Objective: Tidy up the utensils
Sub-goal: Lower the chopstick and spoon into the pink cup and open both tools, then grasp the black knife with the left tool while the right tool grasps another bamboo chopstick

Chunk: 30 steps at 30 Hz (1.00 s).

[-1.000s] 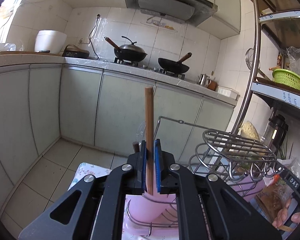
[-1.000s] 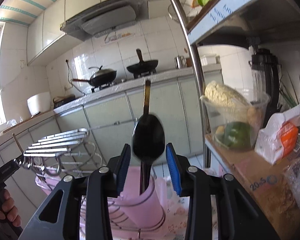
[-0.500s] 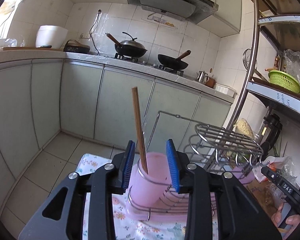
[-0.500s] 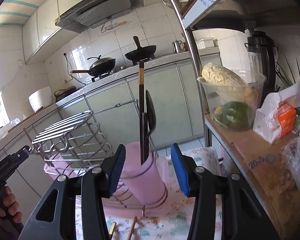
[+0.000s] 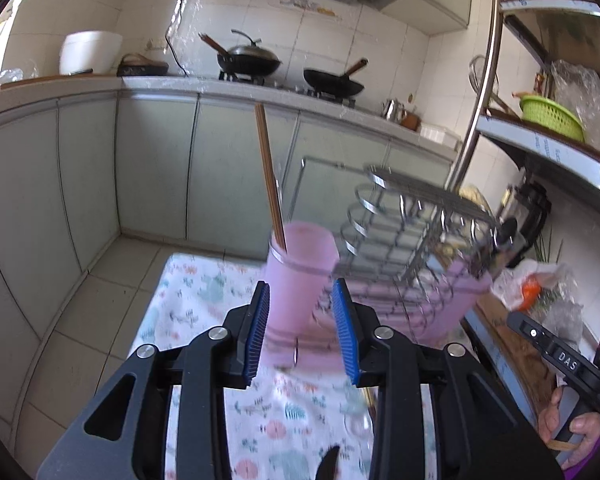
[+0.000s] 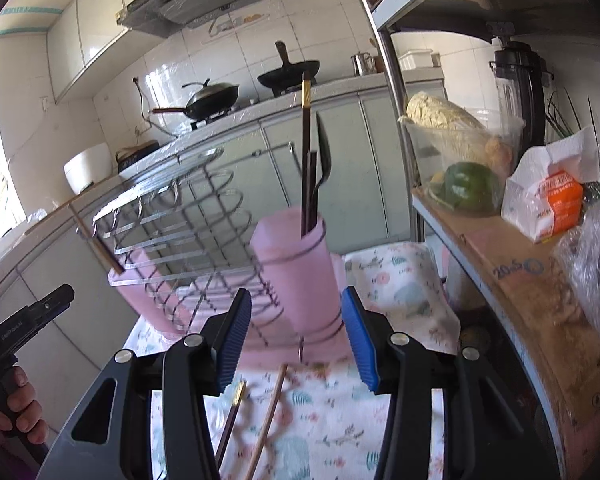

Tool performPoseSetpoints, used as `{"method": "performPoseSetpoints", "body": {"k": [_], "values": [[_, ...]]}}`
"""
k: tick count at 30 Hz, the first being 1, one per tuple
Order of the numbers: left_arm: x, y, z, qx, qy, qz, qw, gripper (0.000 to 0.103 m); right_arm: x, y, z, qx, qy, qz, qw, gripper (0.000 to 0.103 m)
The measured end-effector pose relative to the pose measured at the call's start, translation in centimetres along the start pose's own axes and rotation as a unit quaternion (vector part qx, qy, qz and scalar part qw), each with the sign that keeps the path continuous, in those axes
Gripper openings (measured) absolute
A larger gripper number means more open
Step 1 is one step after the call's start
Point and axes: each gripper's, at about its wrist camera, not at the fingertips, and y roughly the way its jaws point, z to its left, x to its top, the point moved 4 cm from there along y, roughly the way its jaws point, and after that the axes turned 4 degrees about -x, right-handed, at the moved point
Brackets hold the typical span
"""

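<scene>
Utensils sitting in two pink cups at either end of a wire dish rack, on a floral cloth. From the left wrist: left gripper (image 5: 302, 334) hanging with its blue pads spread and gripping nothing, having just been opening; pink cup (image 5: 302, 276) showing in the gap between the jaws and just beyond their tips, pads not pressing on it. Brown wooden chopsticks (image 5: 269, 178) standing in that cup, leaning to the left above the jaws, free of any grip. Wire dish rack (image 5: 416, 224) spreading to the right of the jaws, its pink tray under it. Floral cloth (image 5: 204, 292) lying beneath and to the left of the jaws. Far to the right of the jaws, a hand (image 5: 572, 428) holding the other gripper's black handle. From the right wrist: right gripper (image 6: 297, 340) also standing released, jaws wide and having just been opening, nothing clamped; second pink cup (image 6: 296, 264) sitting past the tips in the gap, inside a wire ring of the rack (image 6: 172, 224), clear of both pads as far as can be told. Dark chopsticks (image 6: 306, 148) and a black spoon (image 6: 323, 160) standing upright in it, straight above the jaws. Loose chopsticks (image 6: 268, 412) lying on the cloth (image 6: 400, 280) below the jaws, between the two black arms. Left of the jaws, the first cup with the brown chopsticks (image 6: 96, 240) leaning in it, and the other hand (image 6: 20, 412) at the frame edge.
</scene>
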Motion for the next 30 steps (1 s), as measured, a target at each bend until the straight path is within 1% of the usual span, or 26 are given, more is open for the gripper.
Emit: {"method": "performPoseSetpoints", "body": {"k": [4,5,8,11,13,16,17,18,19,21,22,25,30], "values": [[-2.0,0.1,0.0,-0.007,0.005,0.042,0.9991,0.033,-1.1,-0.3,0.1,-0.001,-0.003,0.019,1.000,0.046],[-2.6,0.2,-0.1,-0.010,0.009,0.058,0.9982,0.033,-1.4,-0.3,0.1,-0.002,-0.003,0.026,1.000,0.046],[-4.3,0.4,-0.2,-0.010,0.021,0.098,0.9949,0.033,-2.1,-0.3,0.1,0.001,-0.001,0.043,0.999,0.046],[-6.4,0.8,-0.2,-0.018,0.022,0.145,0.9891,0.033,-3.0,0.0,0.1,0.003,-0.003,0.064,0.998,0.046],[-8.0,1.4,-0.1,-0.026,0.020,0.185,0.9823,0.033,-3.7,0.1,0.3,0.006,-0.004,0.078,0.997,0.046],[-9.8,2.1,0.0,-0.029,0.013,0.227,0.9734,0.032,-4.9,0.5,0.4,0.009,-0.006,0.101,0.995,0.046],[-10.6,2.4,0.0,-0.031,0.015,0.244,0.9690,0.032,-5.2,0.6,0.5,0.010,-0.007,0.108,0.994,0.046],[-11.0,2.7,-0.2,-0.031,0.020,0.257,0.9658,0.030,-5.6,0.7,0.6,0.012,-0.008,0.116,0.993,0.046],[-11.6,3.0,-0.4,-0.031,0.027,0.271,0.9616,0.026,-5.8,0.9,0.6,0.013,-0.009,0.123,0.992,0.046],[-12.5,3.5,-0.9,-0.032,0.037,0.291,0.9555,0.024,-6.5,1.3,0.7,0.015,-0.009,0.140,0.990,0.046],[-13.1,3.8,-1.2,-0.033,0.043,0.305,0.9508,0.023,-6.8,1.5,0.6,0.018,-0.008,0.150,0.989,0.046],[-14.3,4.7,-2.0,-0.030,0.063,0.327,0.9424,0.021,-7.5,2.1,0.6,0.022,-0.006,0.168,0.986,0.043],[-15.6,6.2,-2.6,-0.011,0.086,0.349,0.9332,0.021,-8.3,2.9,0.4,0.028,-0.003,0.189,0.982,0.042]]}}
